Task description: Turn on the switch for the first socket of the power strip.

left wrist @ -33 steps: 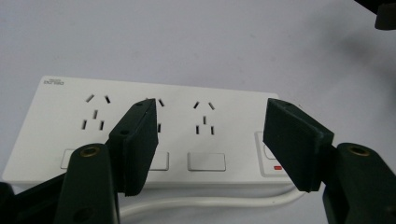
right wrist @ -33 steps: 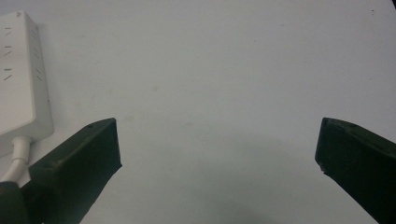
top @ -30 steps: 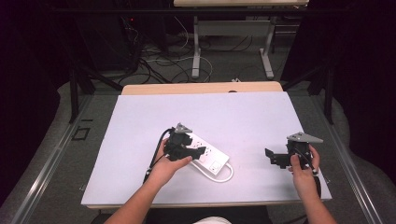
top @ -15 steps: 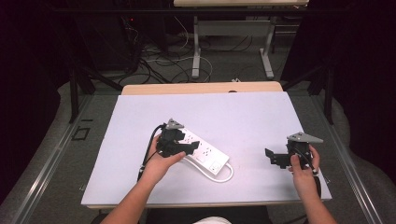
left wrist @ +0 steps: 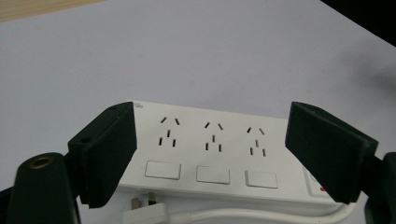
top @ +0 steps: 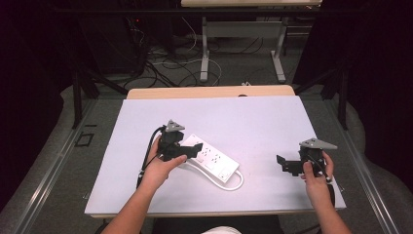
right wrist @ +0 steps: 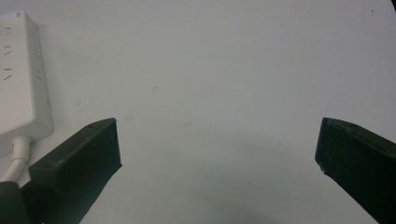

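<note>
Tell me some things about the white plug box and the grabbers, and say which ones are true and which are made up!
1. The white power strip lies flat on the white table. True.
2. The strip has five socket groups in the left gripper view. False: three show, each with a switch below it.
3. The left hand-held gripper is shut tight on the strip. False: its jaws have just been opening and stand apart over the strip without pressing it.
4. The right hand-held gripper is open with bare table between its jaws. True.
5. The strip's white cord is plugged into a wall. False: its plug lies beside the strip.
</note>
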`<act>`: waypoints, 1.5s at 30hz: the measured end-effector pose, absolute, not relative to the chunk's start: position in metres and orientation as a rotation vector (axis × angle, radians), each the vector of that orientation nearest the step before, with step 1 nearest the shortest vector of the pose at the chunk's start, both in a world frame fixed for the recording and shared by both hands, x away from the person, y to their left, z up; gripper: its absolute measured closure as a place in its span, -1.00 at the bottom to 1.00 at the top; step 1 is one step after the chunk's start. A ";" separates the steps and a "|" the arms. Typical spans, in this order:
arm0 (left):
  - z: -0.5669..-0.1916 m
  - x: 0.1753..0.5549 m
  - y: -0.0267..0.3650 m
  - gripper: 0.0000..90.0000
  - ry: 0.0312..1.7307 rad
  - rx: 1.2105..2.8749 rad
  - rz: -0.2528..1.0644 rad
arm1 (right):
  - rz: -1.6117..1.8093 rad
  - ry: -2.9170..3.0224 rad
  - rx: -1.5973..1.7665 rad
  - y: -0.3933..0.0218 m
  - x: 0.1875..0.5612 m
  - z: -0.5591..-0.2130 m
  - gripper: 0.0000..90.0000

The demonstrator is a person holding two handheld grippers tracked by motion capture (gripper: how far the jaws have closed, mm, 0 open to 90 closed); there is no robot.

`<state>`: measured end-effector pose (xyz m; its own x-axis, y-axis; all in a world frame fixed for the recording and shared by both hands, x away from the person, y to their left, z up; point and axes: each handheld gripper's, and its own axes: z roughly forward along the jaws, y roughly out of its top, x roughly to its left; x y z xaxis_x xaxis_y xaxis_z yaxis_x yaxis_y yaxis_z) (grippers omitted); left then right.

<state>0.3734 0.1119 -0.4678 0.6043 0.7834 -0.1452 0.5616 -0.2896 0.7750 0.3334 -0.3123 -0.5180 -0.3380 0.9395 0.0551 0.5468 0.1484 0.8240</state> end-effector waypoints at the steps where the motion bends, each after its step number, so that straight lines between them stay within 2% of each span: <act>1: -0.467 0.374 0.113 -0.64 1.069 1.978 0.331 | 1.078 1.950 1.414 -0.312 0.333 -0.518 -1.00; 13: -0.464 0.381 0.131 -0.99 1.114 1.912 0.331 | 1.081 1.940 1.419 -0.312 0.333 -0.518 -1.00; 19: -0.462 0.382 0.144 -0.99 1.134 1.891 0.317 | 1.074 1.949 1.413 -0.313 0.333 -0.518 -1.00; 45: -0.446 0.375 0.212 -0.99 1.259 1.811 0.465 | 1.073 1.951 1.420 -0.314 0.333 -0.517 -1.00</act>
<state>0.3748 0.2118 -0.4458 0.4217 0.8920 -0.1629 0.5723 -0.1225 0.8108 0.3327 -0.3135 -0.5172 -0.3343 0.9408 0.0555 0.5510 0.1473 0.8214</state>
